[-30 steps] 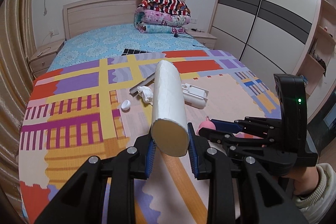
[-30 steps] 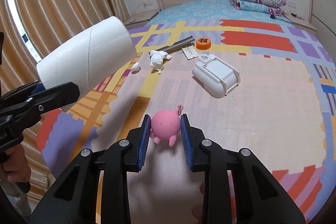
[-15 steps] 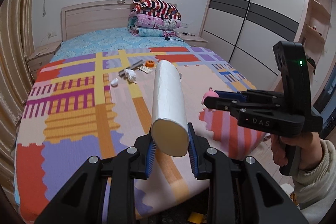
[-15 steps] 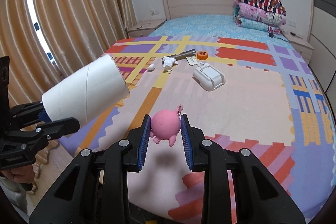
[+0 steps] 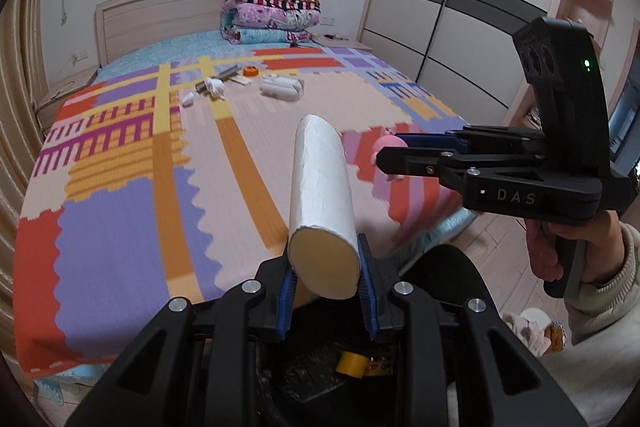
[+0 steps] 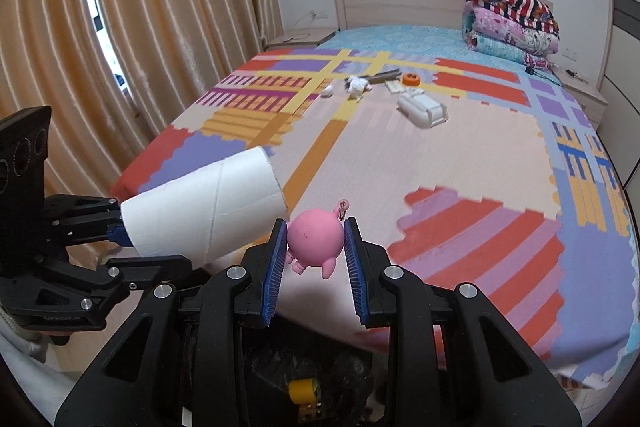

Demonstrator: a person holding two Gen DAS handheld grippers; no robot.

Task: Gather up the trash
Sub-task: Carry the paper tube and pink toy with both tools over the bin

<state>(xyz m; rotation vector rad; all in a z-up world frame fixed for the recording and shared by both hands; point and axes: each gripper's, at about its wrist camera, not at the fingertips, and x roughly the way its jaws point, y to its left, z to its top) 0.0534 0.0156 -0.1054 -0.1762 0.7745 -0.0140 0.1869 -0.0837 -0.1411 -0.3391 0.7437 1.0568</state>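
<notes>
a: what are you carrying?
b: your left claw (image 5: 324, 269) is pinching the white tube (image 5: 322, 203), your right claw (image 6: 315, 254) the pink toy (image 6: 314, 241), both over the black bin (image 5: 320, 379). you're needing to let go.

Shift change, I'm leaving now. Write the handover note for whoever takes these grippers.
Left gripper: shut on the white tube.
Right gripper: shut on the pink toy.
Both are held past the foot of the bed, above a black bin with a yellow roll in it.
Done: two items lifted off the bed.
Left: drop both, probably into the bin, then fetch the tissue, white case, orange tape and grey bar.
</notes>
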